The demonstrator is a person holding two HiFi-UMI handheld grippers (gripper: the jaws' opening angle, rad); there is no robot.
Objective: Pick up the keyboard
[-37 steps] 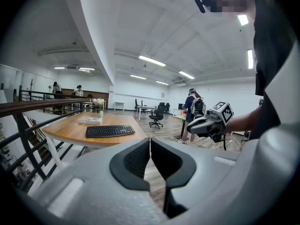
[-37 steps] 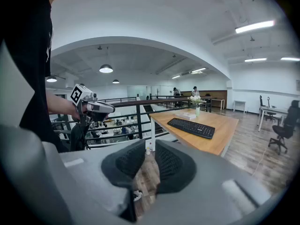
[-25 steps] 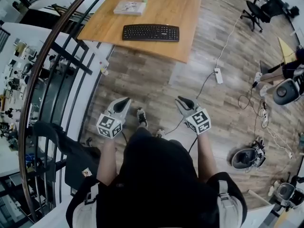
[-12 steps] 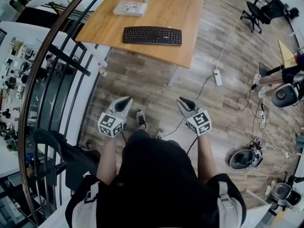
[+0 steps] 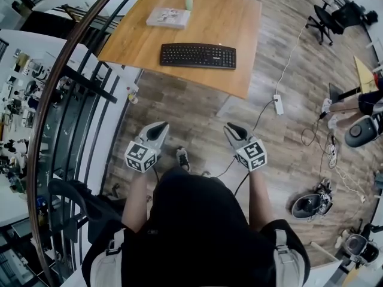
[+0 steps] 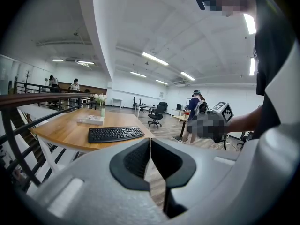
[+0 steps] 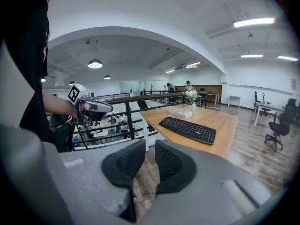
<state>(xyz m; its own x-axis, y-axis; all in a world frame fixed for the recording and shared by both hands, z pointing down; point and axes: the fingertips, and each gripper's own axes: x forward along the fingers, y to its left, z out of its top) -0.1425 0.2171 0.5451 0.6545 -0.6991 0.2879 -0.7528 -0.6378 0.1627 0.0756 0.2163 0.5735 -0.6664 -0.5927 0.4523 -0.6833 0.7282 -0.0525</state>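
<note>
A black keyboard lies flat on a wooden table, near its front edge; it also shows as the keyboard in the left gripper view and the keyboard in the right gripper view. My left gripper and right gripper are held side by side above the plank floor, well short of the table. Both are shut with nothing between the jaws. In its own view the left gripper has its pads together, as does the right gripper.
A book and a small vase of flowers stand on the table behind the keyboard. A black railing runs along the left. A power strip with cables lies on the floor at right, near office chairs. People stand in the distance.
The table and keyboard have drawn nearer and lower in the head view as I walk toward them. Both grippers stay shut and keep their spacing.
</note>
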